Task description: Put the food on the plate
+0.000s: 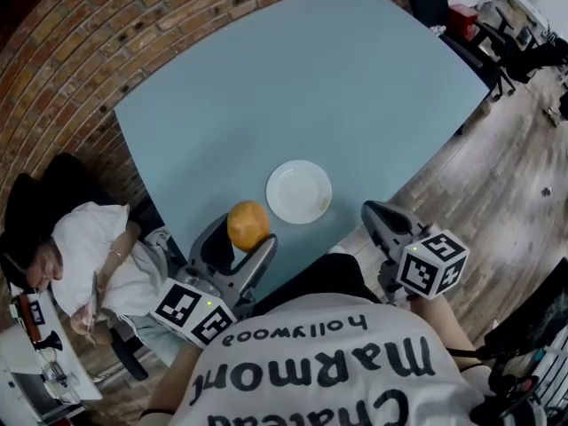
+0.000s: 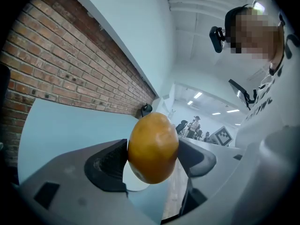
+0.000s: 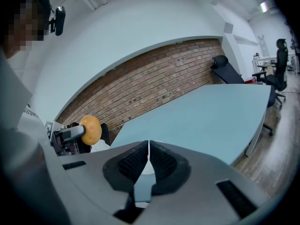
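An orange round food item [image 1: 248,224] is clamped between the jaws of my left gripper [image 1: 241,238], held in the air over the near edge of the pale blue table [image 1: 302,87]. The left gripper view shows the orange food [image 2: 153,147] filling the gap between both jaws. A small white plate [image 1: 299,192] lies empty on the table just right of and beyond the food. My right gripper [image 1: 377,213] hovers near the table's near-right edge, jaws pressed together with nothing in them [image 3: 148,159]. From the right gripper view the food [image 3: 91,129] appears at left.
A brick wall [image 1: 106,34] runs along the table's left side. A seated person in white [image 1: 98,256] is at lower left beside the table. Office chairs and desks [image 1: 497,34] stand on the wood floor at upper right.
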Available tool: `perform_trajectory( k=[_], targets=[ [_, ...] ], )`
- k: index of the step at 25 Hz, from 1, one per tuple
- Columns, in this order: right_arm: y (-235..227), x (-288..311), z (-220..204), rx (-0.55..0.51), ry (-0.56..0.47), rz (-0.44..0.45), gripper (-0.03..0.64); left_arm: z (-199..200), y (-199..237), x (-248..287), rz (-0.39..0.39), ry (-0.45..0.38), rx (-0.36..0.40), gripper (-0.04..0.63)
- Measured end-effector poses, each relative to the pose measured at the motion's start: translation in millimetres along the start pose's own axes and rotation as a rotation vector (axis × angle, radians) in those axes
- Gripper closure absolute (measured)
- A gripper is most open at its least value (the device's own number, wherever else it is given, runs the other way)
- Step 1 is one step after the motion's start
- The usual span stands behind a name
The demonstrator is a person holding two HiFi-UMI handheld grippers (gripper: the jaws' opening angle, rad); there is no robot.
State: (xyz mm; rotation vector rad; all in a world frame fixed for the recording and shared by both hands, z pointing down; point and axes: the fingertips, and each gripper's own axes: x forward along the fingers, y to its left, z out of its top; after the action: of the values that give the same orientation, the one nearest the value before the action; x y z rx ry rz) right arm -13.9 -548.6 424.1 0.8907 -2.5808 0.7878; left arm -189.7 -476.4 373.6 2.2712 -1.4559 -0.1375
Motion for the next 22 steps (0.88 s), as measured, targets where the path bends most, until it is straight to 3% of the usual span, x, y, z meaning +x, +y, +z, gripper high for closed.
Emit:
perform_trajectory(
  k=[5,9,13,22],
  targets=[
    [-24.4,20.5,10.3,-0.011,0.062,0.05,0.604,7.5,2.4,30.3,0.057,-0.019,-0.01,0.267],
    [-43.5,38.8,28.1,-0.033,0.084,0.089,0.604,-24.2,12.9,60.2,0.108,0.143,0.016,0.267],
    [-55.8,58.6,34.4,-0.042,0.121,0.14,0.604,-57.7,20.9,91.0,0.082,0.3,0.046,0.267],
    [-62.4,109.4,35.2,-0.042,0.189,0.239,0.604,-114.6,40.6,136.1,0.066,0.502,0.077,0.267]
  ],
)
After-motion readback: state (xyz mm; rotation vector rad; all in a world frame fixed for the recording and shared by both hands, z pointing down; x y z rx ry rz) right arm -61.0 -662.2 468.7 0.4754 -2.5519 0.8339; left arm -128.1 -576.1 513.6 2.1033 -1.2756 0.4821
